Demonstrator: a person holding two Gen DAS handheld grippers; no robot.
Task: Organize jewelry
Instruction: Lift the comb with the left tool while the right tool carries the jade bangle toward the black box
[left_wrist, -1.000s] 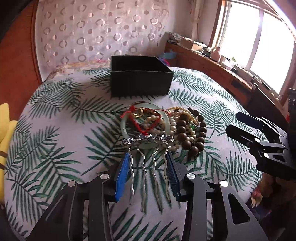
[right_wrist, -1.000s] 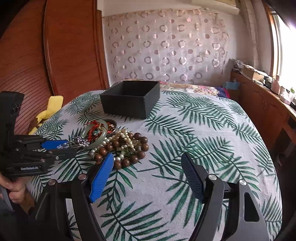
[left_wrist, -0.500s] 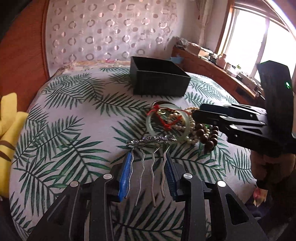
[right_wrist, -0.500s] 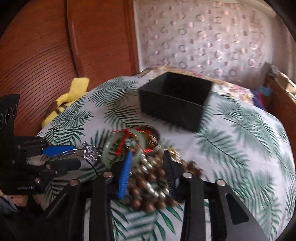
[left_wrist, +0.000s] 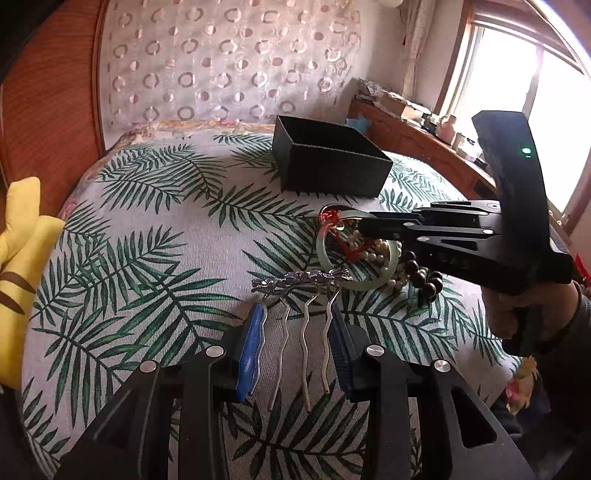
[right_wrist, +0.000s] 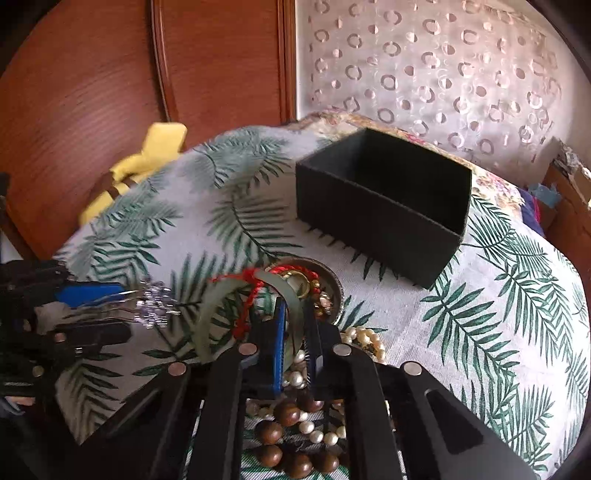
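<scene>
My left gripper (left_wrist: 297, 325) is shut on a silver hair comb (left_wrist: 301, 284), its prongs between the blue pads, held just above the leaf-print cloth. My right gripper (right_wrist: 295, 325) is shut on the pale green jade bangle (right_wrist: 214, 314) with red cord; the bangle is tilted up at one side. In the left wrist view the right gripper (left_wrist: 369, 225) reaches in from the right over the bangle (left_wrist: 332, 258). Pearl strands (right_wrist: 295, 380) and brown wooden beads (right_wrist: 284, 413) lie under it. An open black box (right_wrist: 373, 214) stands behind the pile.
A small metal dish (right_wrist: 328, 280) with gold pieces lies by the bangle. A yellow plush toy (left_wrist: 18, 258) sits at the cloth's left edge. A wooden headboard (right_wrist: 110, 74) stands behind, and a cluttered window ledge (left_wrist: 413, 110) at the right.
My right gripper moved in over the pile and shut on the jade bangle, tipping it up. My left gripper, still holding the comb, drew back left, away from the pile.
</scene>
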